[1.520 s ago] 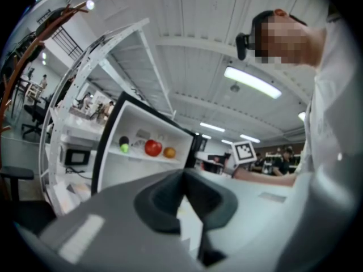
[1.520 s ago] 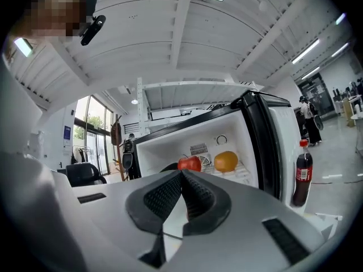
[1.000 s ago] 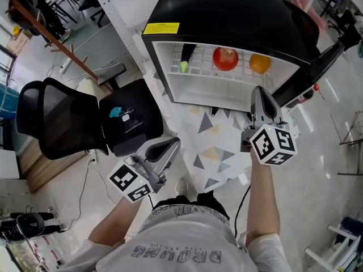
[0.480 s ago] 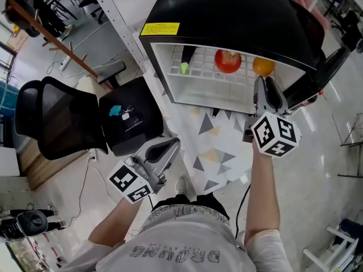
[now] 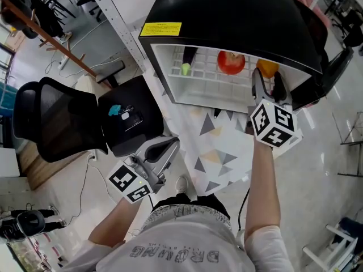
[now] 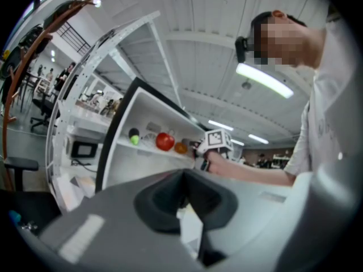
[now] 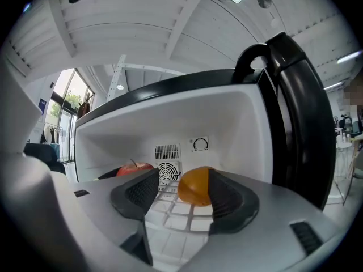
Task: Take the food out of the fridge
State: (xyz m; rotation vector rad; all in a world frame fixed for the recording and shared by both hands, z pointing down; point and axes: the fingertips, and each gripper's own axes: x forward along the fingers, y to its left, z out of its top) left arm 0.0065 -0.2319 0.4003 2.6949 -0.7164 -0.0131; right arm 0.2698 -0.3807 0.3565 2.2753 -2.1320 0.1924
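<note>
Right fingers (image 7: 136, 194), newly apart, astride orange (image 7: 193, 186) on shelf (image 7: 170, 209)

glossy black fridge (image 5: 238, 16), white wire shelf (image 5: 211, 83)

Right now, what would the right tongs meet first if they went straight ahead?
Probably the orange on the fridge shelf. The right tongs have just been opening; the orange lies ahead in line with their gap, seemingly untouched.
</note>
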